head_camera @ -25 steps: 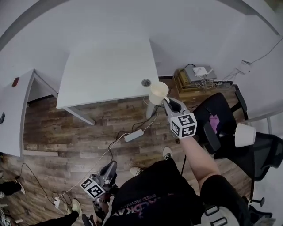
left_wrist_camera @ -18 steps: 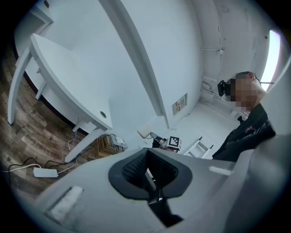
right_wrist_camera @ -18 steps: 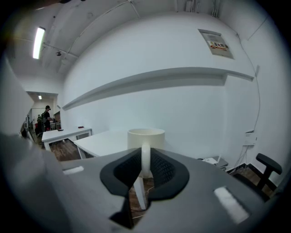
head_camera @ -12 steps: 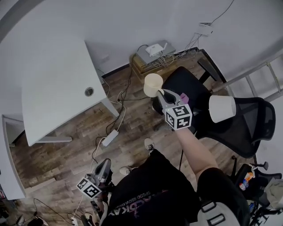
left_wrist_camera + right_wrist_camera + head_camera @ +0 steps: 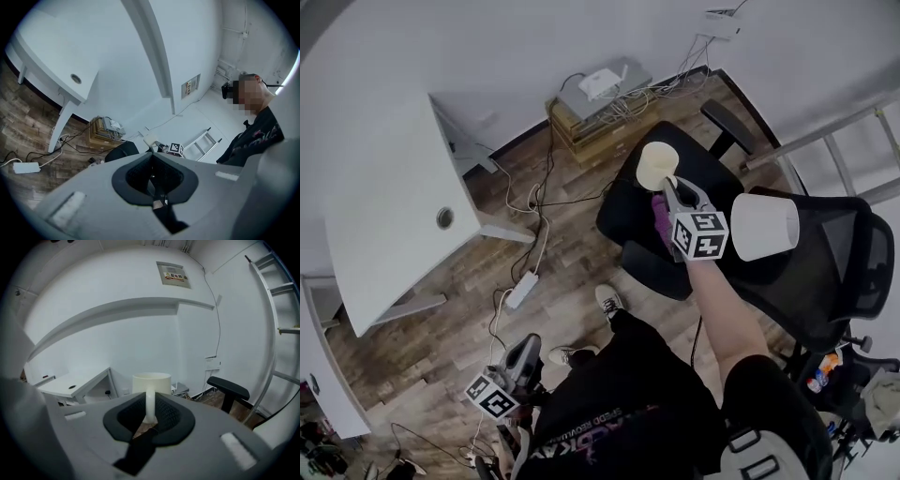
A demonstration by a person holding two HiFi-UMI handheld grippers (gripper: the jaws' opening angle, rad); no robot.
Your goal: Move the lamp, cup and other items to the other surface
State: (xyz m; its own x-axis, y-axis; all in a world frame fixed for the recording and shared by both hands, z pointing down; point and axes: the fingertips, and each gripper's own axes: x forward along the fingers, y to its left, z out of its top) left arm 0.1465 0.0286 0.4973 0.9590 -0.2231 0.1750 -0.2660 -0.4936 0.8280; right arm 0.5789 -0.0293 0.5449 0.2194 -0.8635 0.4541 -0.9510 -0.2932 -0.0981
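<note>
No text you can read outright, wall notice (image 5: 173,275) with a red heading, print too small to make out, faint lettering on your black shirt (image 5: 614,412), upside down and illegible

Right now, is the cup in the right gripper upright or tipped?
Upright. The cup shows a level rim on top in the right gripper view, its handle vertical between the right gripper's closed jaws.

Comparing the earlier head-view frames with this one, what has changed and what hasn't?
The right tongs carried the cup from beside a corner of the white desk to above the seat of the black chair. Unchanged: their grip on the cup's handle; the left tongs shut, empty, low at the person's side.
</note>
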